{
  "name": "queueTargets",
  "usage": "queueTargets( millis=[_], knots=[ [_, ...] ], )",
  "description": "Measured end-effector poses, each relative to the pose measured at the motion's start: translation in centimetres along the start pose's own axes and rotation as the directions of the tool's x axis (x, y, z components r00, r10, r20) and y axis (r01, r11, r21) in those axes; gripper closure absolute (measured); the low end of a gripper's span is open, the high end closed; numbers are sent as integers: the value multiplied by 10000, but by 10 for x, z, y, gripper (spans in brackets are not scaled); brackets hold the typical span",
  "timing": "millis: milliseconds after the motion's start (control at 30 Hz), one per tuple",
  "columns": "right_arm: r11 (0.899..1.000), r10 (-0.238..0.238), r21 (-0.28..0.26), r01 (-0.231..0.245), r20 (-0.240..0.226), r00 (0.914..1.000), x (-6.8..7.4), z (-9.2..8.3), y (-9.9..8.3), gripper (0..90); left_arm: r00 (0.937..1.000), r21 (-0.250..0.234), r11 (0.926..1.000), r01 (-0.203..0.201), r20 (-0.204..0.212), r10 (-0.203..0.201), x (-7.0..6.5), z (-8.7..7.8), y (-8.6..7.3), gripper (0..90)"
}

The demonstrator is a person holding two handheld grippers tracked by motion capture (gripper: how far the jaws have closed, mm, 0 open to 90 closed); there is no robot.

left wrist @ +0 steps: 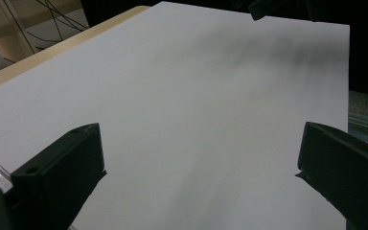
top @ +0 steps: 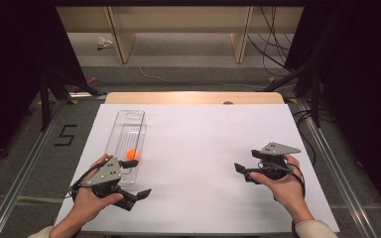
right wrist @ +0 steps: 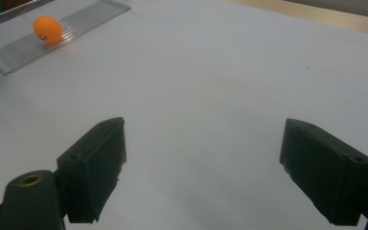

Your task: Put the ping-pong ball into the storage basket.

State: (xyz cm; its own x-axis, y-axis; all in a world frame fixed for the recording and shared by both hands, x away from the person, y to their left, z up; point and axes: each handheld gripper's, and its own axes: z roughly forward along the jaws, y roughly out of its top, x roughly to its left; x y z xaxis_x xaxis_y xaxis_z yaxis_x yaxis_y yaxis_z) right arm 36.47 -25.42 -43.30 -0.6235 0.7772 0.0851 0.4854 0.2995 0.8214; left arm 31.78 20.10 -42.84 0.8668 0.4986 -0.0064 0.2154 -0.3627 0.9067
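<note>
Left tool [top: 135, 178], jaws wide, sits just beside the orange ball [top: 132, 153] in the clear tray [top: 129, 119].

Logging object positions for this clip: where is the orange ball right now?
In the high view the orange ball lies in the clear tray at the table's left, just beyond the left gripper.
</note>
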Motion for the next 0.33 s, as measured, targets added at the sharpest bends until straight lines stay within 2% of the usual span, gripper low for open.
queueTargets(
  millis=[333],
  knots=[
    [10000, 21, -38, -21, -16, 10000, 0, -2, 0, 178, 10000, 36, 10000, 78, -4, -78, 2, -1, 0, 18]
  ],
)
